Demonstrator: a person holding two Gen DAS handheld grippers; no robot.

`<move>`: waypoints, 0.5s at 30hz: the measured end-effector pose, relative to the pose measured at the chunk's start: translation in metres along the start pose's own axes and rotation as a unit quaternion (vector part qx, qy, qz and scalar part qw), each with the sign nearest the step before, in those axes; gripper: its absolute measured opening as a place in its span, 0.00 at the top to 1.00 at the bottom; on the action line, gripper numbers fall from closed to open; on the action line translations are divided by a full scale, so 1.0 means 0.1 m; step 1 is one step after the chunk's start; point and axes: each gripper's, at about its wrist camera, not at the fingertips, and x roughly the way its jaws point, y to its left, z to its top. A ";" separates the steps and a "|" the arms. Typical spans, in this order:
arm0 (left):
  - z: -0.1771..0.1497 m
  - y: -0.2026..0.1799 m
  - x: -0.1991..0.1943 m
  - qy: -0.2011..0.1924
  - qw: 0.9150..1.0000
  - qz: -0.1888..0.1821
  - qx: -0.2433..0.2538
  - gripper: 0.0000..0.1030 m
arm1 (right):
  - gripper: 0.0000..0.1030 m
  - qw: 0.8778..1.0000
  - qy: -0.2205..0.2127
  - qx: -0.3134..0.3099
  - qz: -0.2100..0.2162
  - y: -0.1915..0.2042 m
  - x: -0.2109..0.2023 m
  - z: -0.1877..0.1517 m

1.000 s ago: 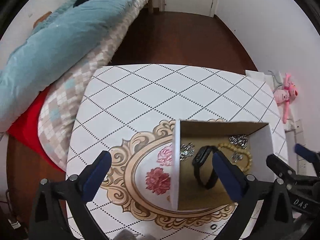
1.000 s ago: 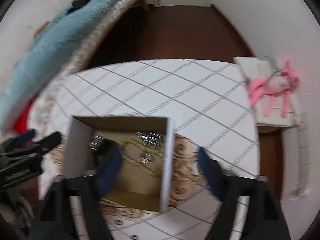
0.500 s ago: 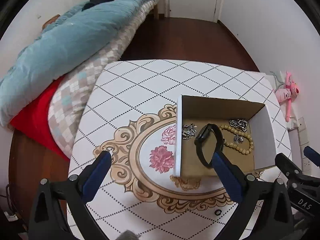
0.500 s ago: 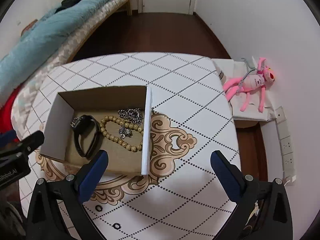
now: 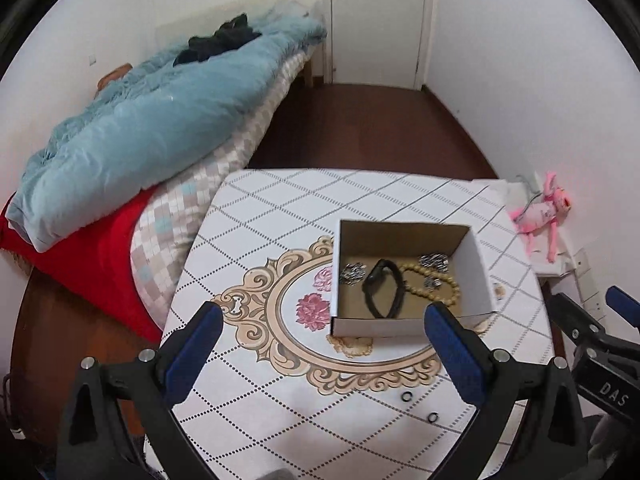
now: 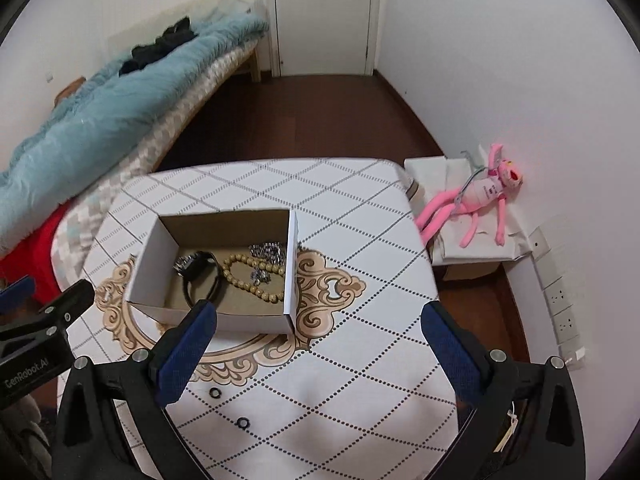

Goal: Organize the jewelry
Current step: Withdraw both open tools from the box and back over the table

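Observation:
An open cardboard box [image 5: 476, 268] [image 6: 150, 268] stands on the patterned white table [image 5: 280, 208] [image 6: 360, 216]. Inside lie a black wristband [image 5: 382, 290] [image 6: 200, 276], a tan bead bracelet [image 5: 436, 284] [image 6: 252, 280] and silver chain pieces [image 5: 434, 260] [image 6: 266, 250]. Two small black rings [image 5: 406, 398] [image 6: 215, 393] rest on the table in front of the box. My left gripper [image 5: 324, 350] hangs open above the table's near side, nothing between its fingers. My right gripper [image 6: 320, 350] is open too, empty, held back from the box's right front corner.
A bed with a blue quilt [image 5: 140, 132] [image 6: 100, 120] and a red cover [image 5: 92, 264] lies to the left of the table. A pink plush toy [image 5: 540, 212] [image 6: 476, 200] rests on a low white box by the right wall. Dark wood floor [image 5: 360, 128] leads to a door.
Both grippers have pulled back and up from the box, so more of the room shows. The box and the jewelry in it have stayed put.

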 end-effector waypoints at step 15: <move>-0.23 0.02 -0.10 0.021 1.000 -0.004 0.004 0.00 | 0.00 1.000 -0.012 0.011 0.019 -0.03 -0.37 -0.19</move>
